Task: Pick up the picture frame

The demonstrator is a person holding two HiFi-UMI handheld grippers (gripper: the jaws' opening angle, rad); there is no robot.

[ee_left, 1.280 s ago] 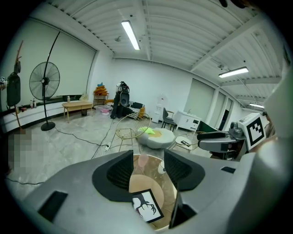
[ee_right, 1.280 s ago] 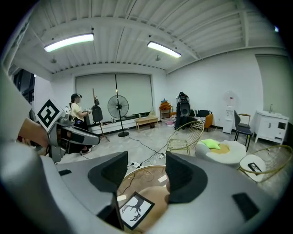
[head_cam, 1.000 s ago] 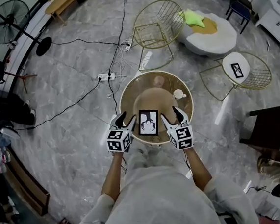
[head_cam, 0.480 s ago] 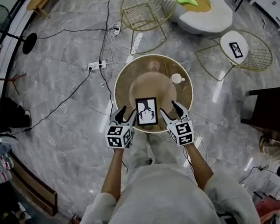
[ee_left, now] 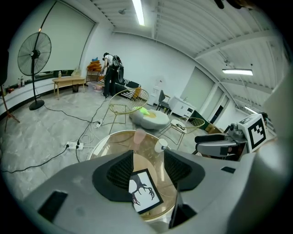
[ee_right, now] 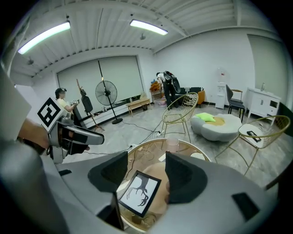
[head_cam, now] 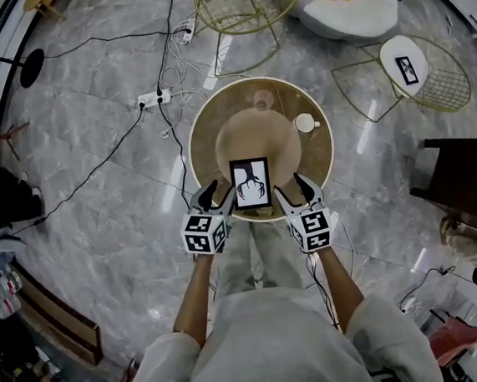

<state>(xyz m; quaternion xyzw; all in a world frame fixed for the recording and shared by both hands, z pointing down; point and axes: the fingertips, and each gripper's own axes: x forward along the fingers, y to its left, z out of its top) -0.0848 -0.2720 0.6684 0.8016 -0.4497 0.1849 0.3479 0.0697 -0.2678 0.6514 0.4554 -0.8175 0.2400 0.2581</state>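
Now: both grippers flank the frame at the table's near edge.

The frame lies flat just below the middle of the head view, its lower edge close to the near rim of the round table. Bare glass lies open on either side of it. A white cup stands well apart to the upper right. The left gripper sits just left of the frame and the right gripper just right of it, neither touching. Both forearms reach up from the bottom of the picture, jaws pointing up and slightly inward. In each gripper view the jaws stand apart with nothing clamped, and the frame shows below the gap.
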